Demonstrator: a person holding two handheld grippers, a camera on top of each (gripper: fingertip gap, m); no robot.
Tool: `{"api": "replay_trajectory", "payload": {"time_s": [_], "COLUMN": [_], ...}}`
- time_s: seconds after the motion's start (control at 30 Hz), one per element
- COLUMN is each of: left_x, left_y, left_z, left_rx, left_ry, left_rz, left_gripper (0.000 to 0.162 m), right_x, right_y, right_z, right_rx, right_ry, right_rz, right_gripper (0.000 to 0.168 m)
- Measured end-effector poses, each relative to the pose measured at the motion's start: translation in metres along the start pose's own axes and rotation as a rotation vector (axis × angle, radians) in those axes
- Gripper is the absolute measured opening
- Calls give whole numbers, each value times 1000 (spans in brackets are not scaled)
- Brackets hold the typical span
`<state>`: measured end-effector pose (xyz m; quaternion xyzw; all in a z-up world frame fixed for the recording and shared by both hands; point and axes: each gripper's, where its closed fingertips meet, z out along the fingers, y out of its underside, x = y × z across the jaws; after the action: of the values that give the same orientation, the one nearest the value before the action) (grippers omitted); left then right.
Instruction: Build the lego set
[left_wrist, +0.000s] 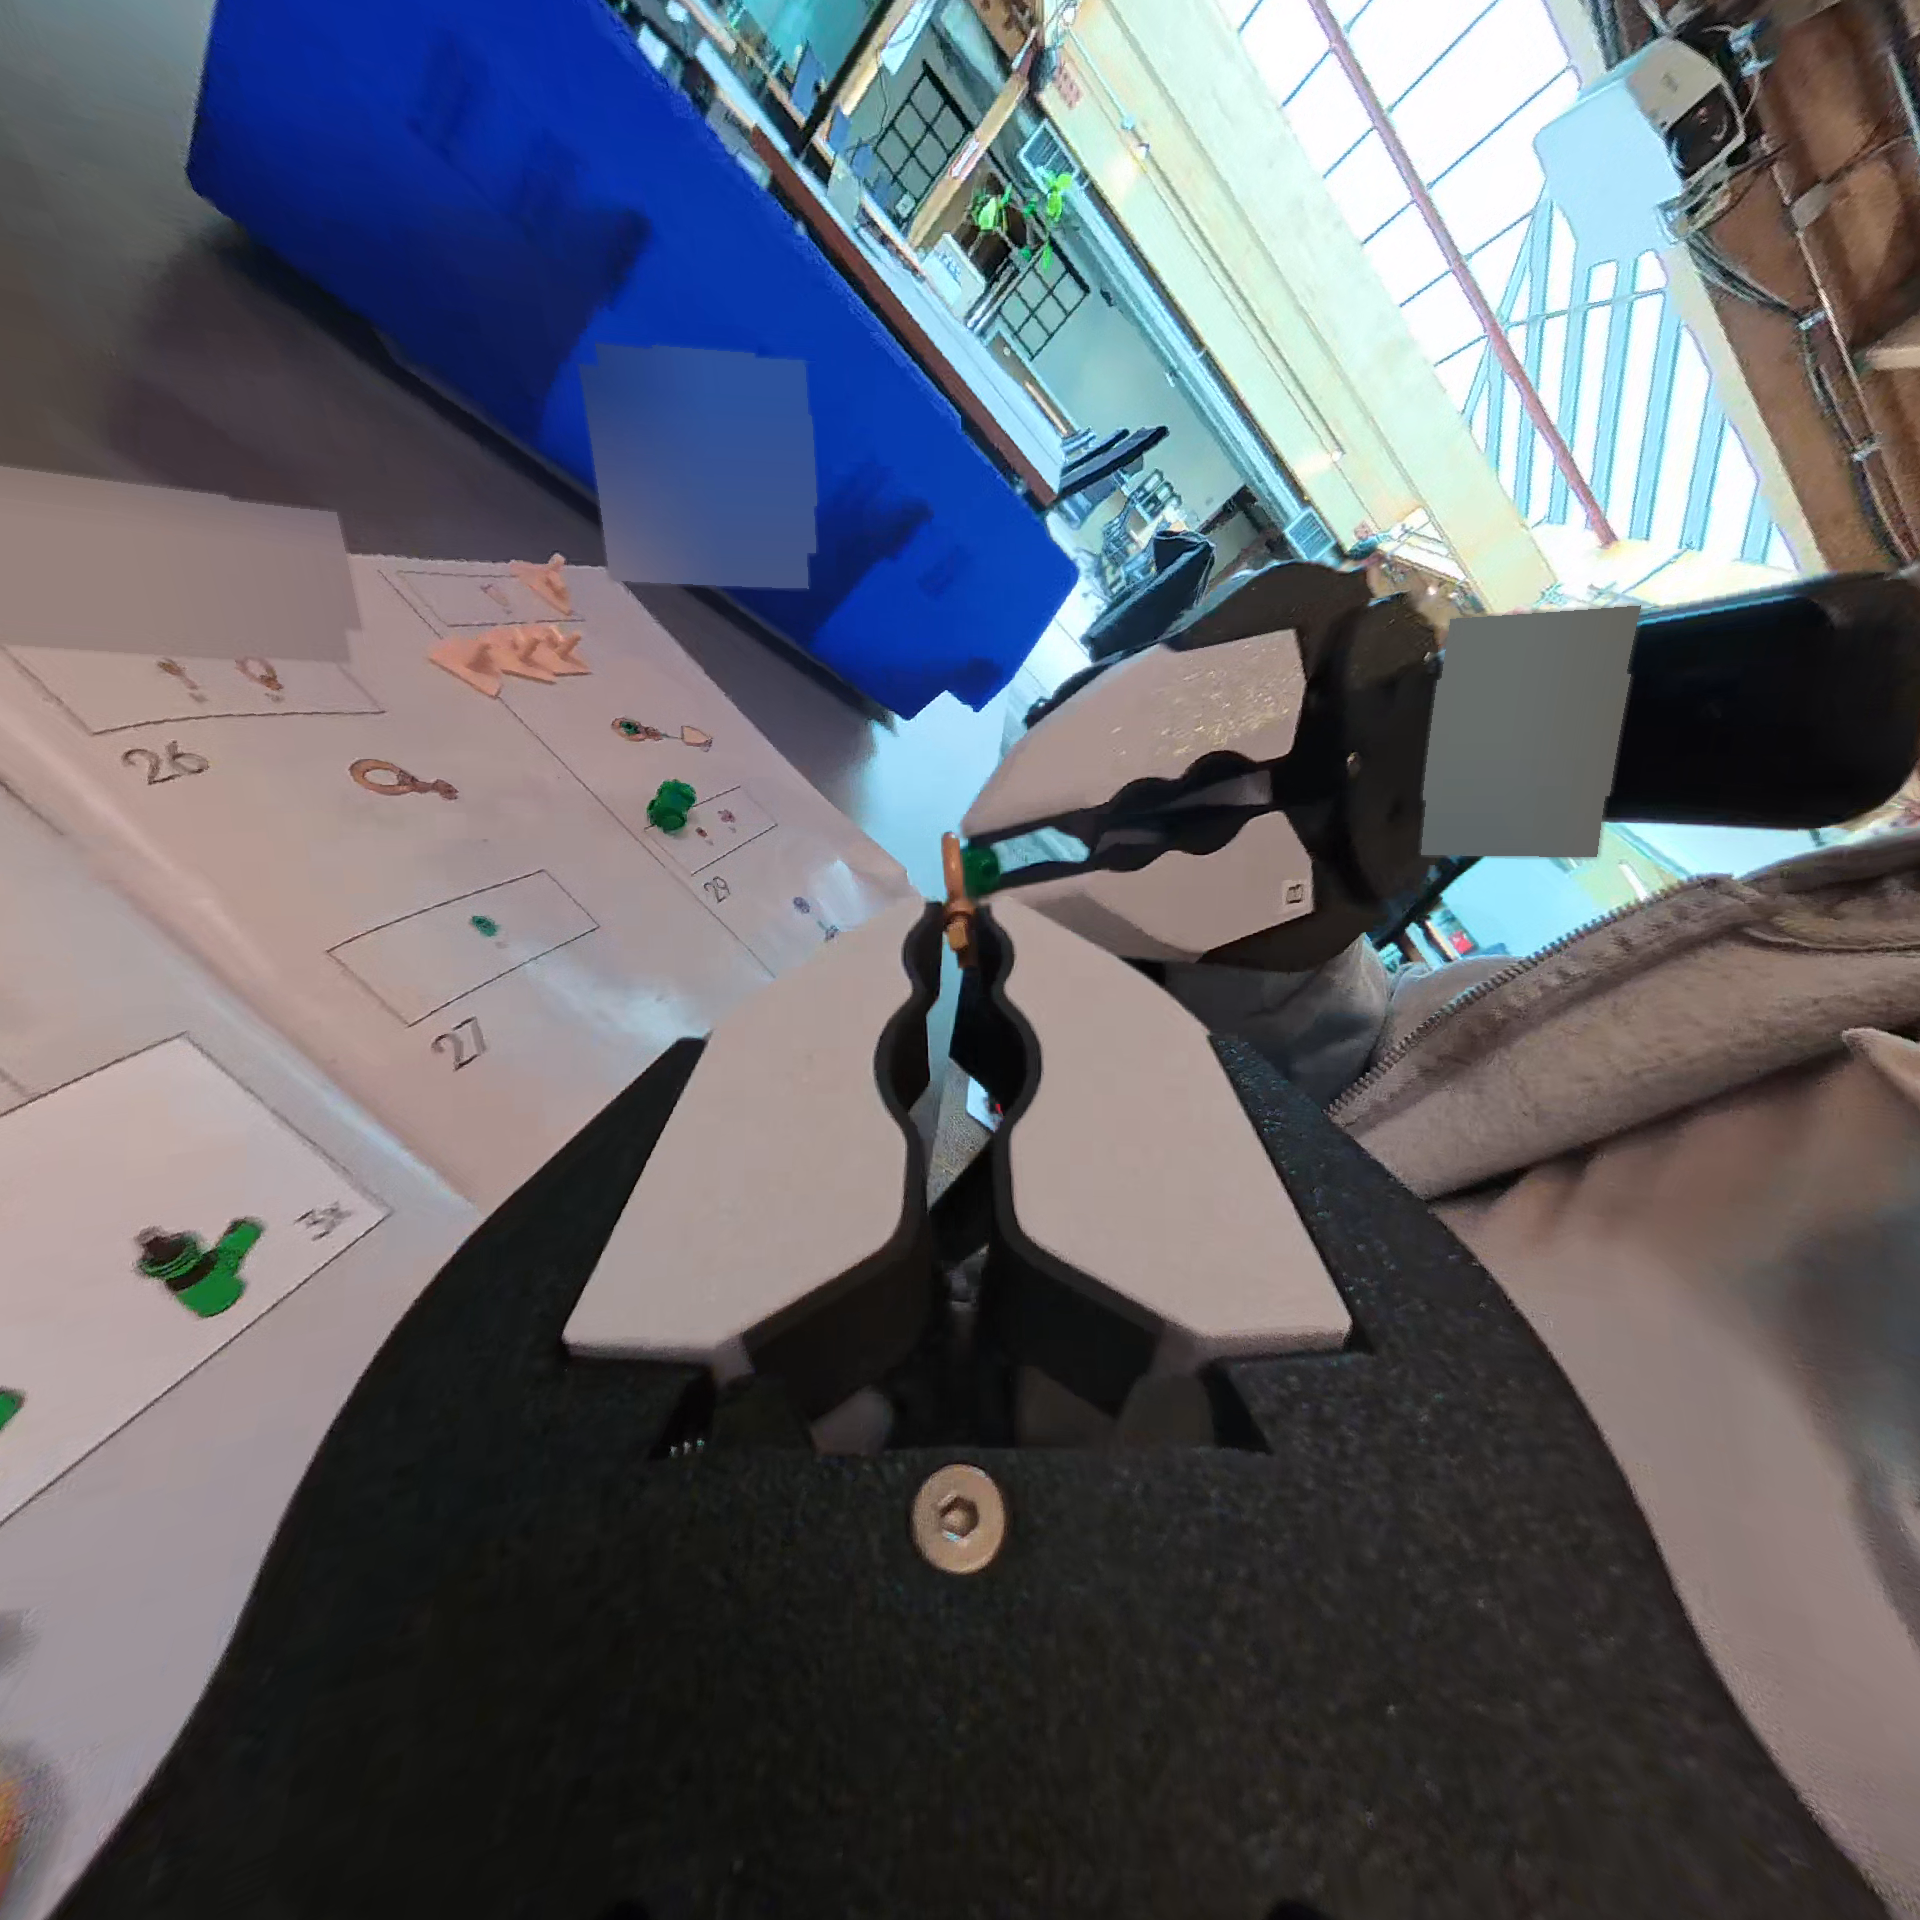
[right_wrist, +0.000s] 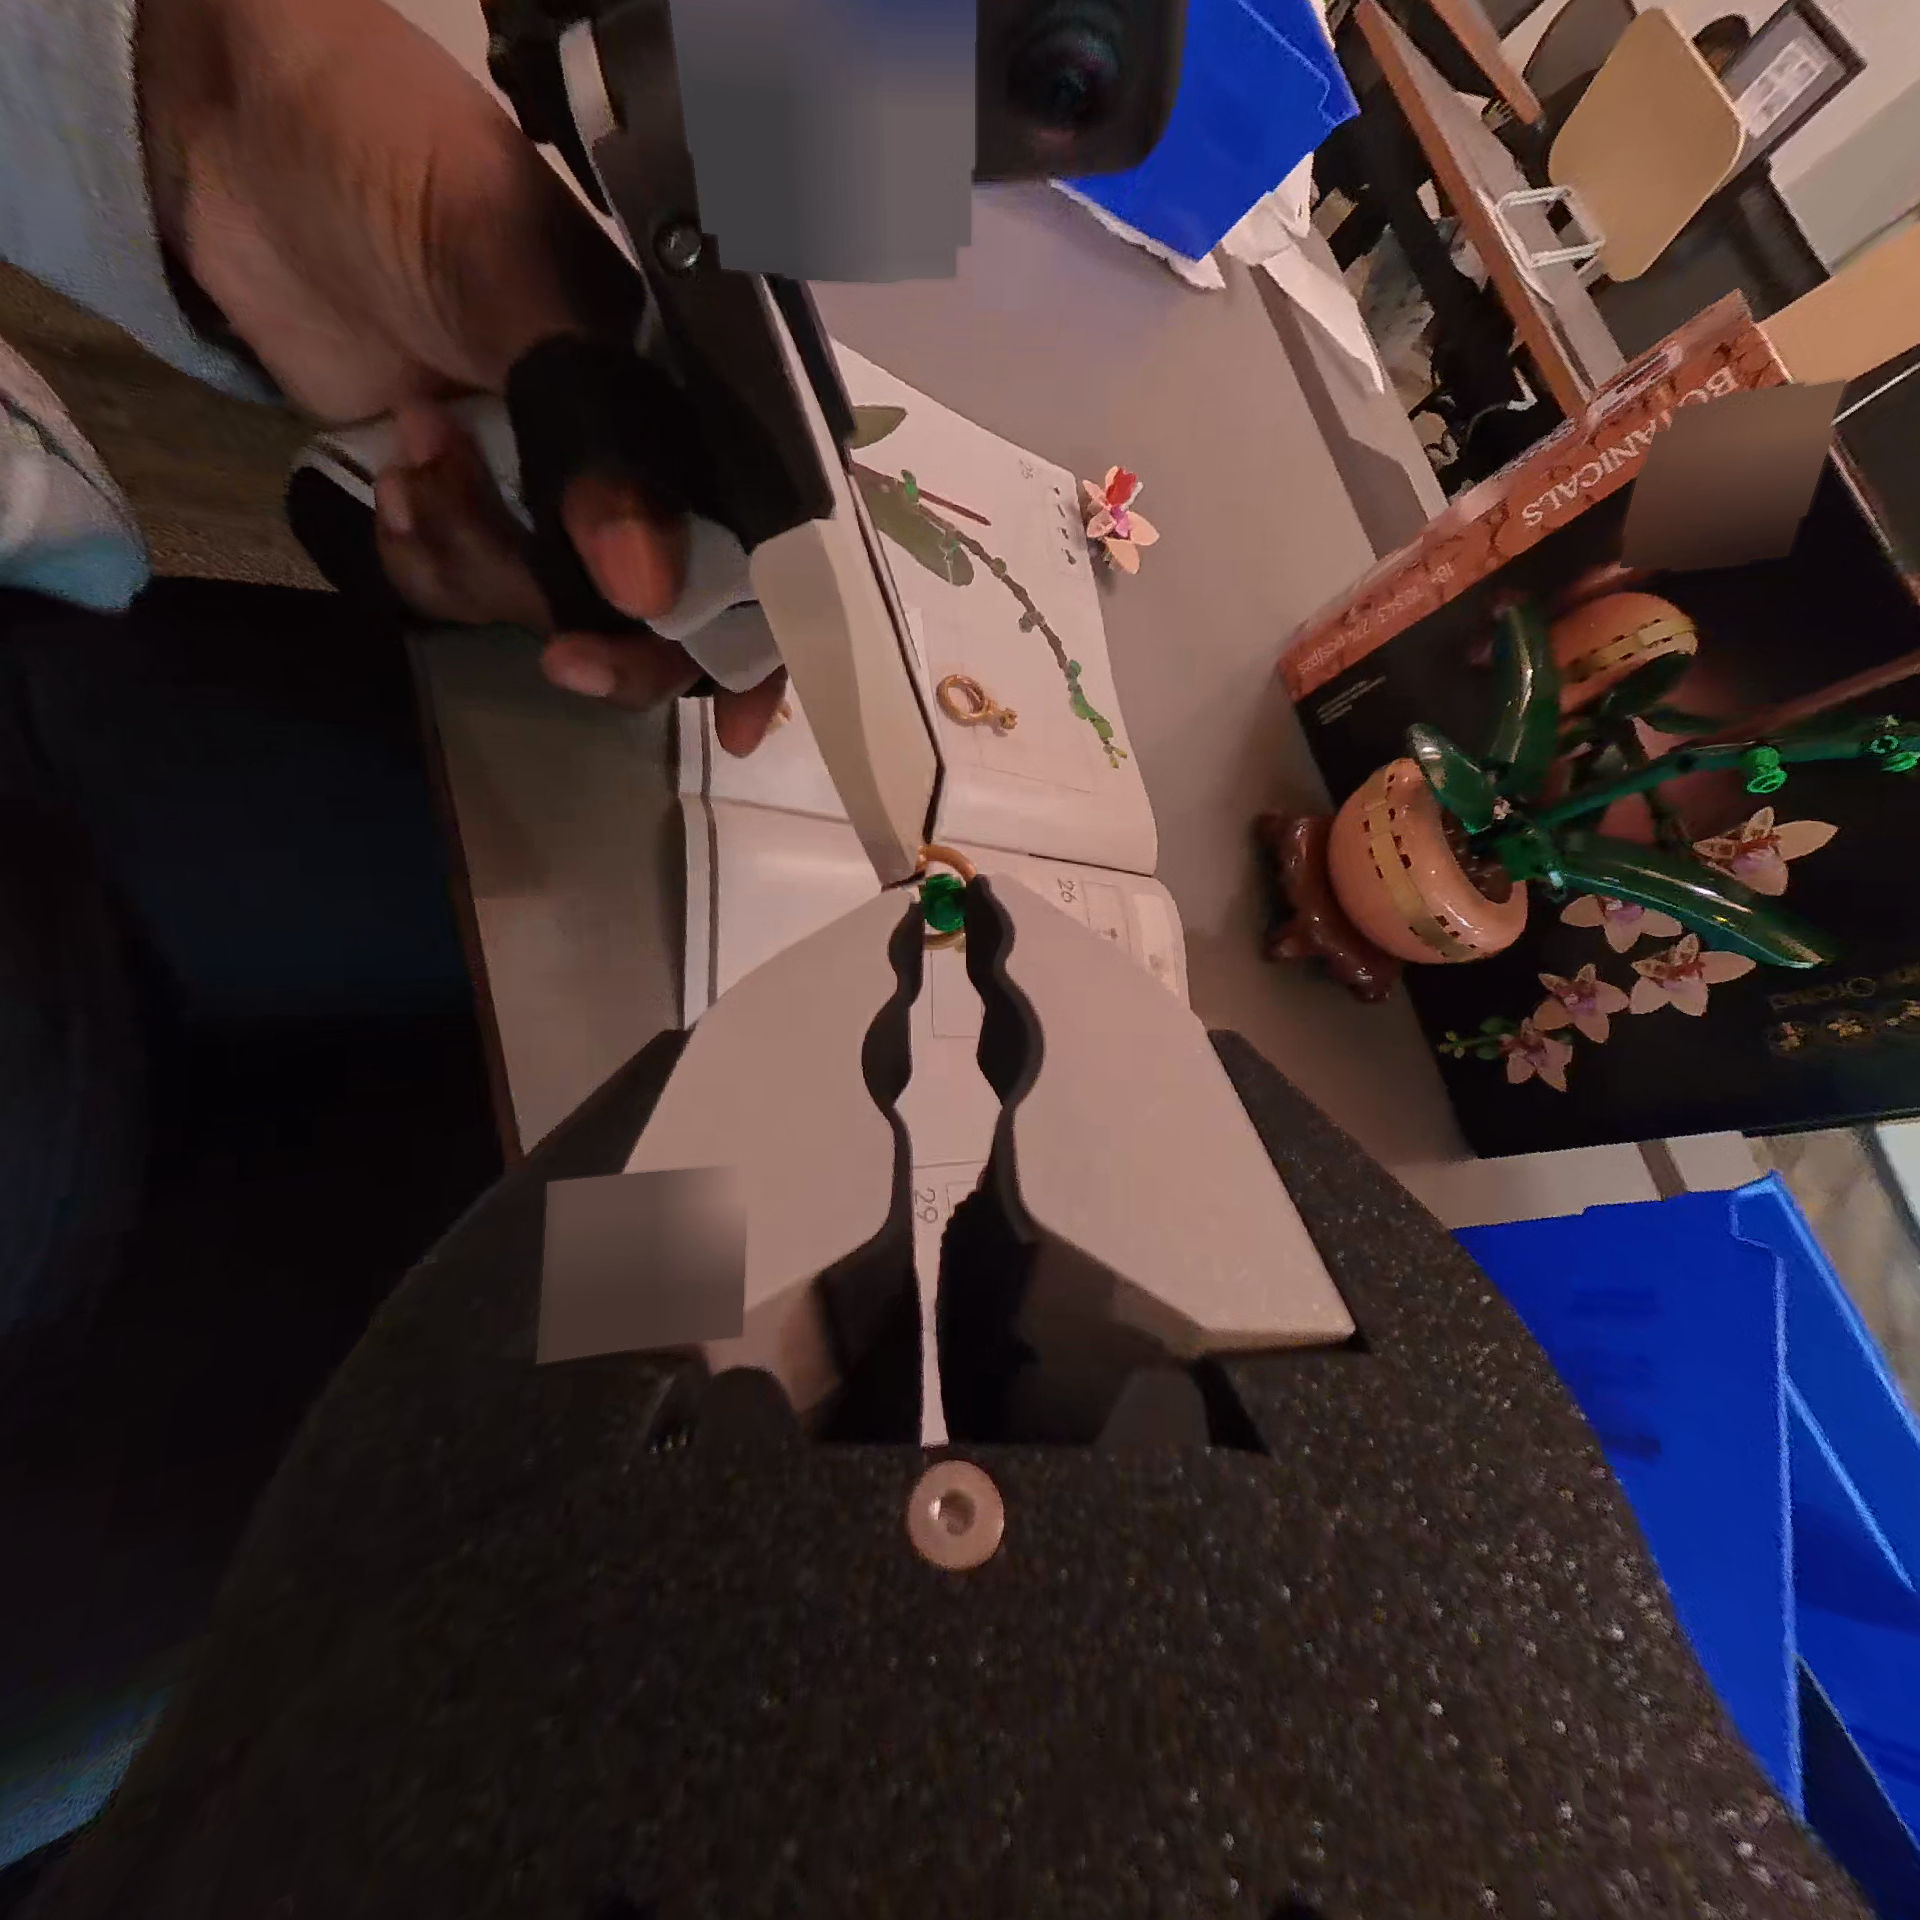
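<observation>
Plant (right_wrist: 1538, 842) in its tan pot looks mostly built, standing by the box (right_wrist: 1621, 727); one loose flower (right_wrist: 1117, 514) lies on the table (right_wrist: 1195, 364). Left gripper (left_wrist: 961, 925) is clamped on a tan ring piece (left_wrist: 954, 883); right gripper (right_wrist: 940, 904) is clamped on a green stud (right_wrist: 942, 899), the two touching in mid-air, join apparently unfinished. Only left view shows the manual (left_wrist: 312, 883) with tan petals (left_wrist: 509, 655) and a green part (left_wrist: 670, 805) on it. Only right view shows plant, box, flower.
</observation>
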<state>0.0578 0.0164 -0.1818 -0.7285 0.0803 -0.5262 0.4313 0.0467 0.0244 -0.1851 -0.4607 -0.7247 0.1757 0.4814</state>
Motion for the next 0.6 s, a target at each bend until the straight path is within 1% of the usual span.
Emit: {"api": "replay_trajectory", "payload": {"time_s": [0.17, 0.33, 0.5, 0.6], "left_x": [2, -1, -2, -3], "left_y": [2, 5, 3, 3], "left_z": [8, 12, 13, 13], "left_rx": [5, -8, -15, -23], "left_ry": [-47, -80, -120, -144], "left_rz": [65, 89, 177, 221], "left_gripper": [5, 5, 6, 6], "right_x": [1, -1, -1, -1], "right_y": [6, 11, 13, 13], "right_z": [-5, -5, -5, -4], "right_rx": [-37, -122, -204, -233], "right_ry": [37, 67, 96, 113], "right_rz": [-75, -210, -319, -344], "right_gripper": [7, 8, 7, 7]}}
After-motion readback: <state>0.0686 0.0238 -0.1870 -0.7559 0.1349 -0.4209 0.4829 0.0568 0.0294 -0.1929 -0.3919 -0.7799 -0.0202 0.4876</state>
